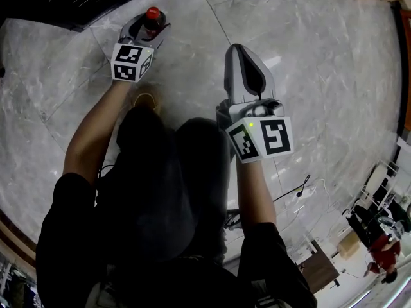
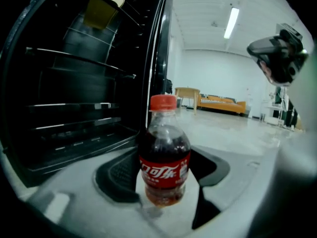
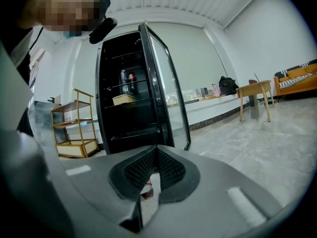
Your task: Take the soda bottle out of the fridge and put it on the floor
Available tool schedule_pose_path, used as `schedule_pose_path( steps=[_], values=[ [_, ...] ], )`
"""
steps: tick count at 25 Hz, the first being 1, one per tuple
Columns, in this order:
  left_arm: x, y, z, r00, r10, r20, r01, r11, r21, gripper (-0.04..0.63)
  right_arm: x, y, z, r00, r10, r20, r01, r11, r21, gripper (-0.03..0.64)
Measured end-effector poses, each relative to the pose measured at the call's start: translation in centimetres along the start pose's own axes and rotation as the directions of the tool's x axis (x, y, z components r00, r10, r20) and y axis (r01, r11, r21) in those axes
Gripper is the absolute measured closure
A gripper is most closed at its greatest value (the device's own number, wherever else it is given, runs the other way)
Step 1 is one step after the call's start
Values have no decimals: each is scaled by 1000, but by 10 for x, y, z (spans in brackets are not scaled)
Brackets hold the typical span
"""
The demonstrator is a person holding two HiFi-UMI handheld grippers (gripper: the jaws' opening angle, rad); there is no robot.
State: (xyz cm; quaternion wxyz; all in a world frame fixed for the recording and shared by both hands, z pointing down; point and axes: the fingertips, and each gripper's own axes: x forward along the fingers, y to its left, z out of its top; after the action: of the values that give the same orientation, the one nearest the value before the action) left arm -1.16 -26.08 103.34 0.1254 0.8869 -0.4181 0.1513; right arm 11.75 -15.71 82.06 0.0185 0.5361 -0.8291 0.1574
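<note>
1. The soda bottle (image 2: pixel 164 155) is standing upright: long axis vertical, red cap (image 2: pixel 163 102) pointing up, base toward the floor (image 2: pixel 233 128).
2. The L gripper (image 2: pixel 164 176) is clamping it w/ jaws roughly mid-open. A dark pad is pressing on each side of the red label, low on the body.
3. The bottle is sitting outside the fridge (image 2: pixel 74 93), just in front of its open door (image 2: pixel 161 58). Can't tell if the base is touching the floor.
4. The R gripper (image 3: pixel 156 155) is carrying nothing, its jaw tips meeting.
5. Head view is looking straight down on the cap, so the bottle (image 1: pixel 153 18) is showing as little more than a red dot btwn the L gripper (image 1: pixel 149 28) jaws. The R gripper (image 1: pixel 239 51) is hovering well apart over marble.
6. Only the L gripper view is giving the label and dark drink.
7. Only the R gripper view is showing the whole fridge (image 3: pixel 126 98), w/ bottles on a shelf.
</note>
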Motion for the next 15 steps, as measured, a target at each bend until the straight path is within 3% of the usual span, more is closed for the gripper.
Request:
schedule_pose_path(
  steps=[15],
  values=[
    [11, 2, -30, 1000, 3, -5, -3, 999, 44, 296, 0, 2, -19, 999, 7, -38, -7, 1000, -12, 617]
  ],
)
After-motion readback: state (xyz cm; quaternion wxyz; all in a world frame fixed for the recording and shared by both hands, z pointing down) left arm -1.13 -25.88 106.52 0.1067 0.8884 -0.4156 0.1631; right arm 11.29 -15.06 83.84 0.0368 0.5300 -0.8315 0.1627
